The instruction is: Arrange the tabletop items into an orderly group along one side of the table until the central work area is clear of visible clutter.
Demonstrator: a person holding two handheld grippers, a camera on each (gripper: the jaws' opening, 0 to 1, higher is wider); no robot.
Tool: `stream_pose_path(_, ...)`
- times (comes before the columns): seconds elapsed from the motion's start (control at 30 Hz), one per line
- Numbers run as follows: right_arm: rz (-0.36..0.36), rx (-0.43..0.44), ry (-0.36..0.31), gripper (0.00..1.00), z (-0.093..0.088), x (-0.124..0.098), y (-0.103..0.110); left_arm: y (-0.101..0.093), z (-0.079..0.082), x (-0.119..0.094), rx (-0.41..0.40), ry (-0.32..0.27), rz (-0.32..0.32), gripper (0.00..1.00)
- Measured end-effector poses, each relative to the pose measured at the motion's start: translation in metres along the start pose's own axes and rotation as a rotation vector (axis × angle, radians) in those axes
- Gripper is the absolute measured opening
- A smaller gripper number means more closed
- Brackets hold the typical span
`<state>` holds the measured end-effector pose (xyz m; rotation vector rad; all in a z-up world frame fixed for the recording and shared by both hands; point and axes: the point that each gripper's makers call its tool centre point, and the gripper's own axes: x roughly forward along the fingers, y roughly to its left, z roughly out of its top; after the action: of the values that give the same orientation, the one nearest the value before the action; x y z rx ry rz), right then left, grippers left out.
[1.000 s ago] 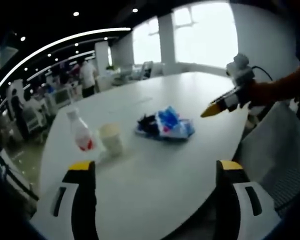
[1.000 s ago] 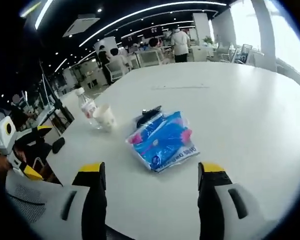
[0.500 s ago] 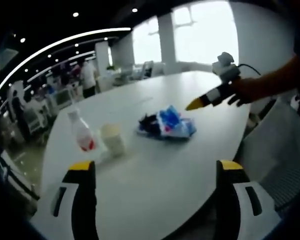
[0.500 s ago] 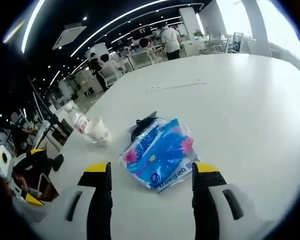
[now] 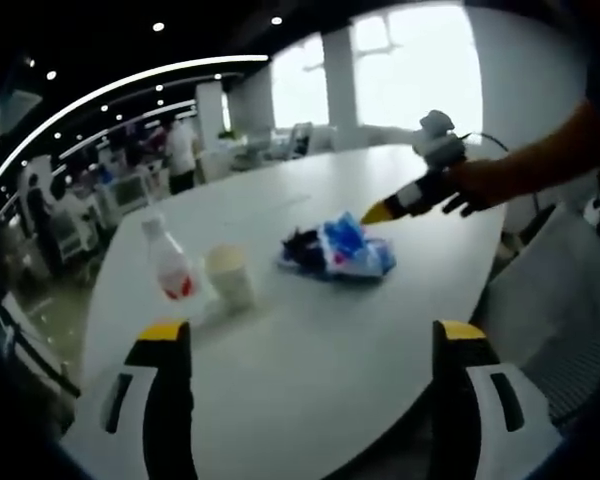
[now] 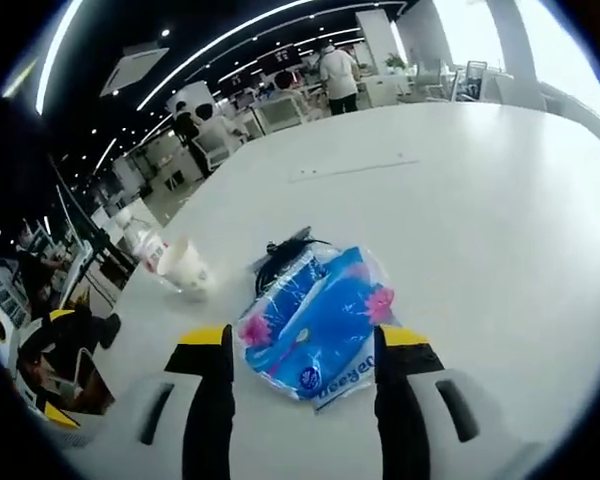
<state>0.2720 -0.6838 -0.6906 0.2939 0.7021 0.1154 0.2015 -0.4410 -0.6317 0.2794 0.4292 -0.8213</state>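
A blue and pink tissue pack lies mid-table with a black cable bundle against its far side. A paper cup and a plastic bottle with a red label stand together beside them. My right gripper is open, its jaws on either side of the near end of the pack; in the left gripper view it hovers just above the pack. My left gripper is open over bare table, well short of the cup.
The white oval table has wide bare areas around the items. A grey mesh chair stands at its edge. Desks, chairs and several people fill the room behind.
My right gripper has moved forward and down toward the tissue pack, which now sits between its jaws. The left gripper has barely moved.
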Motion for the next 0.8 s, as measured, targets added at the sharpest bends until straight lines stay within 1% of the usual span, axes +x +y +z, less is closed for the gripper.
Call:
stream_pose_path(0.1,-0.002,0.024,0.006,0.50,0.001,0.005,-0.001,0.001,0.000,0.000,-0.003,-0.002,0.005,0.97)
stream_pose_path(0.13,-0.002,0.028,0.019,0.49,0.000,0.008,-0.001,0.002,0.002,-0.001,-0.003,-0.008,0.011,0.97)
stream_pose_path(0.2,-0.006,0.021,0.032,0.47,0.001,0.012,-0.001,0.003,0.005,-0.001,-0.011,-0.025,0.014,0.97)
stream_pose_path(0.3,-0.016,0.025,0.033,0.44,0.005,0.016,-0.004,0.003,0.003,0.000,-0.016,-0.017,0.012,0.97)
stream_pose_path(0.37,-0.018,0.026,0.038,0.42,0.006,0.019,-0.005,0.001,0.006,-0.001,-0.018,-0.030,0.007,0.97)
stream_pose_path(0.47,-0.027,0.028,0.050,0.39,0.009,0.023,-0.008,0.001,0.004,0.000,-0.004,-0.018,0.010,0.96)
stream_pose_path(0.63,-0.037,0.039,0.075,0.34,0.014,0.031,-0.011,0.001,0.003,0.001,-0.005,-0.011,0.008,0.96)
stream_pose_path(0.7,-0.054,0.035,0.082,0.34,0.016,0.034,-0.014,0.001,0.002,0.001,-0.003,-0.007,0.010,0.96)
stream_pose_path(0.8,-0.062,0.041,0.110,0.32,0.014,0.040,-0.016,0.001,0.005,0.001,-0.012,-0.023,0.006,0.96)
